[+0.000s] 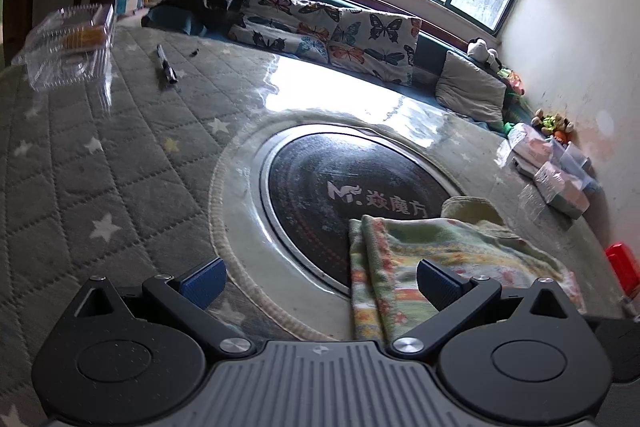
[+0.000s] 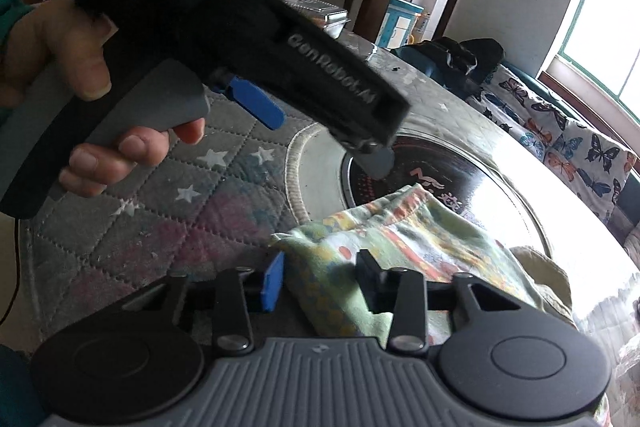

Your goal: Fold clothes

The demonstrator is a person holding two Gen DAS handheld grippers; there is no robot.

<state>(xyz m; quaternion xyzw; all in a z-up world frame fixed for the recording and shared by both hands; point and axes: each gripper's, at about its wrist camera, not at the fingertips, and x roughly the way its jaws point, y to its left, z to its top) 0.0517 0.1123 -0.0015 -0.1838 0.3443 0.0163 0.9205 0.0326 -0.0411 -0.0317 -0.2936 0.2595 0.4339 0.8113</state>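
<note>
A folded cloth (image 1: 452,259) with green, yellow and orange print lies on the round table, partly over the black cooktop disc (image 1: 320,183). My left gripper (image 1: 320,283) hangs open and wide just above the cloth's near left edge, its right pad over the cloth and nothing held. In the right wrist view the cloth (image 2: 400,239) has its near corner between the fingers of my right gripper (image 2: 320,277). Those jaws stand narrow around that corner, and the cloth looks flat, not pinched. A hand (image 2: 60,47) holds the left gripper's handle at upper left; one of its blue fingers (image 2: 258,107) shows.
The table's quilted grey star-print cover (image 1: 100,167) surrounds the disc. A clear plastic box (image 1: 68,43) and a dark stick-like object (image 1: 166,67) sit far left. Packets (image 1: 556,171) and a red object (image 1: 622,267) lie at the right edge. Behind is a butterfly-print sofa (image 1: 332,35).
</note>
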